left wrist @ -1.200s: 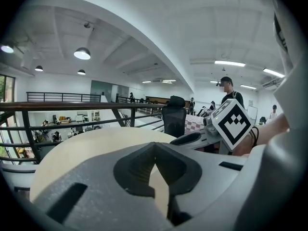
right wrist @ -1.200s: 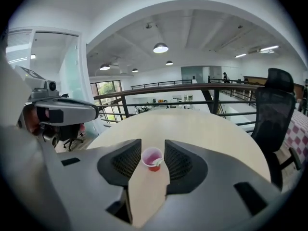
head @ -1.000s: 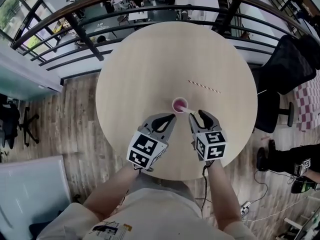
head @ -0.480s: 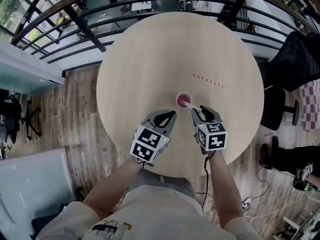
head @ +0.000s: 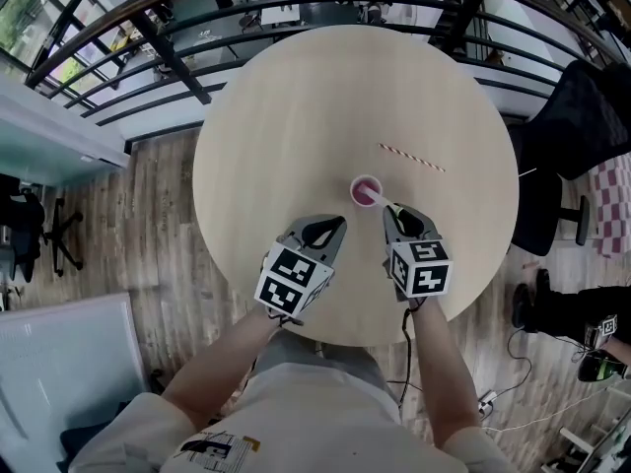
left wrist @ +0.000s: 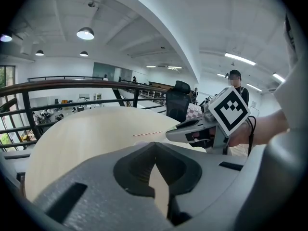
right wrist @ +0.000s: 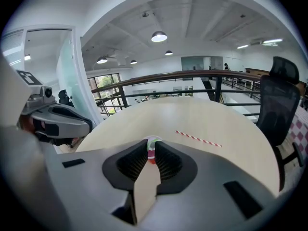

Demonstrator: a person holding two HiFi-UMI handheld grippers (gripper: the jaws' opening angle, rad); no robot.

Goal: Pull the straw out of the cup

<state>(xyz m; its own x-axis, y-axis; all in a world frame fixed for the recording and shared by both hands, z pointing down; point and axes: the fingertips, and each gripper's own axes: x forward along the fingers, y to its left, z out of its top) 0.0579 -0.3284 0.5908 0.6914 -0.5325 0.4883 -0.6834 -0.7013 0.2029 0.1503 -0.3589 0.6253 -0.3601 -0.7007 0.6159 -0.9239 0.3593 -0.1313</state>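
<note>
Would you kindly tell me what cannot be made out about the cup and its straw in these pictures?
The cup: in the right gripper view the right gripper covers nearly all of it; in the left gripper view the left gripper blocks it too.
The straw in the cup: how deep it sits is hidden by the cup wall in every view.
Cup contents: too small in the head view to tell.
</note>
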